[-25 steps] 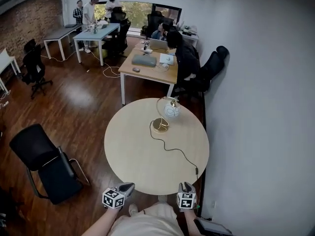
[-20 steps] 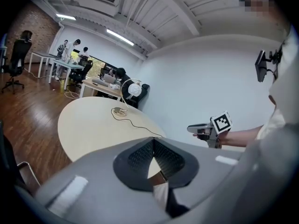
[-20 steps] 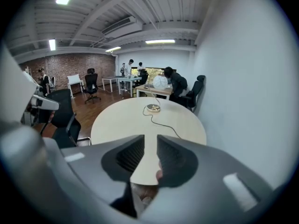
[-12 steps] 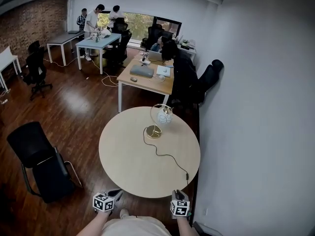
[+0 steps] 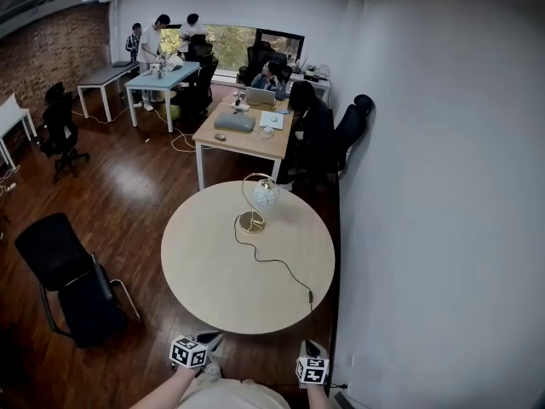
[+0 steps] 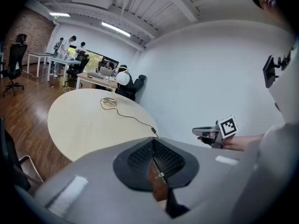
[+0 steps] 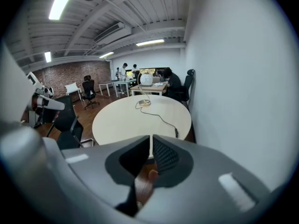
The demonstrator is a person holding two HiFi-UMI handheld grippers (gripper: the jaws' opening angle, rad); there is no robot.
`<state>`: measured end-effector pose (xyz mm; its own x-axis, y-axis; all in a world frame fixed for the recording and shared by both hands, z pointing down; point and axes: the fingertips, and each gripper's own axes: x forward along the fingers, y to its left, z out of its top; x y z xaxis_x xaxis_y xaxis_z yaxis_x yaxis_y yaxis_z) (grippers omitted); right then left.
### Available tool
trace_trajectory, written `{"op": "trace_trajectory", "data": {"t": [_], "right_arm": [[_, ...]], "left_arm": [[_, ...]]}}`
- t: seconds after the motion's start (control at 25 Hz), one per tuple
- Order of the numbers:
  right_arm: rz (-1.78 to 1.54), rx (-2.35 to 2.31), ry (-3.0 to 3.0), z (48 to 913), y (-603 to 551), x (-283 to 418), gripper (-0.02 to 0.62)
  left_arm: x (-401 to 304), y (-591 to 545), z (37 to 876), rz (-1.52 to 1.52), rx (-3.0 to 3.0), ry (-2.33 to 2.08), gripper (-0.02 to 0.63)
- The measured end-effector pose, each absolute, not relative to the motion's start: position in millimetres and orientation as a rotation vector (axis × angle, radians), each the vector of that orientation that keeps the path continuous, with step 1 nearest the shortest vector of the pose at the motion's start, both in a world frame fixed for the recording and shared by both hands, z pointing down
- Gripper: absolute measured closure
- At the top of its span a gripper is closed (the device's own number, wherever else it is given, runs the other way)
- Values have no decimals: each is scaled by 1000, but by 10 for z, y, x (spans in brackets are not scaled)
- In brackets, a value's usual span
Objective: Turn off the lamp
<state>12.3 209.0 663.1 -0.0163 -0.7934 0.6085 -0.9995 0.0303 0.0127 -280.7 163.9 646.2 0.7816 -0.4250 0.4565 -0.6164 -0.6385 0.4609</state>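
1. The lamp (image 5: 262, 196) stands on the far side of the round table (image 5: 213, 267).
2. The left gripper (image 5: 215, 342) and right gripper (image 5: 312, 348) hover off the table's near edge, well away from the lamp. Both jaws are together and empty, the right's having just closed.

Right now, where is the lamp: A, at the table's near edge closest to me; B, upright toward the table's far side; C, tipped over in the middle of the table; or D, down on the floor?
B: the lamp stands upright on its round base on the far half of the round table.
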Motion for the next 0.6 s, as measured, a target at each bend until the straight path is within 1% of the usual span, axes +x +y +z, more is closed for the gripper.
{"op": "trace_trajectory", "data": {"t": [0.24,0.6], "right_arm": [[639,1808,-1853,6849,2548,452,581],[641,1802,-1883,6805,2894,588,581]], "left_arm": [[-2410,2141,6615,428,2330,-749,601],[-2156,2574,6709,453,2302,-725,601]]}}
